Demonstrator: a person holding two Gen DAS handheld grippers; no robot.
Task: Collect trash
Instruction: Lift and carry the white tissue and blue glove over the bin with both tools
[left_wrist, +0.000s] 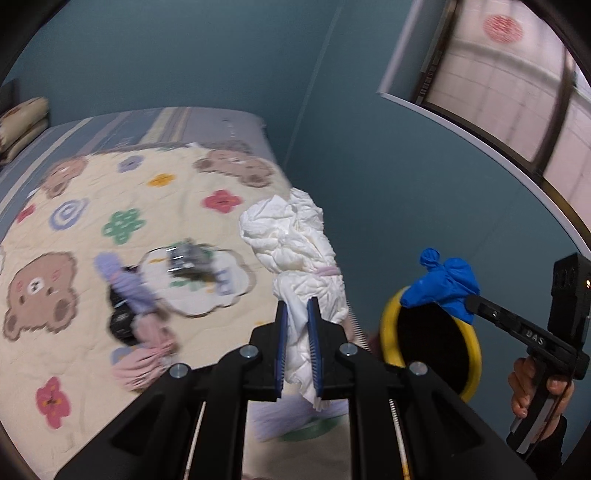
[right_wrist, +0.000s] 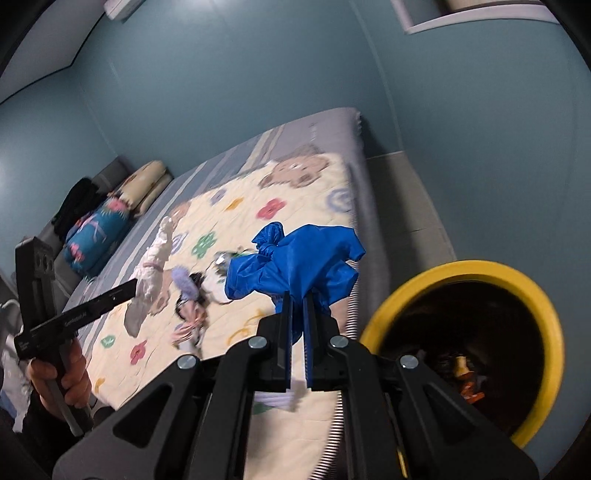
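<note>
Two loads carried above bed: left gripper (left_wrist: 298, 345) clamped on white crumpled paper (left_wrist: 291, 236), right gripper (right_wrist: 298, 332) pinched on blue glove (right_wrist: 291, 258). Yellow-rimmed bin (right_wrist: 546, 306) sits right of both; right gripper nearer, glove just beside rim.

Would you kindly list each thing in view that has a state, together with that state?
Left gripper: shut on the crumpled white paper wad, held off the bed.
Right gripper: shut on the crumpled blue plastic glove, held in the air.
Yellow-rimmed black bin: open, some trash inside.
Cream bear-print quilt: spread flat on the bed.
Purple and pink clutter: lying on the quilt, blurred.
</note>
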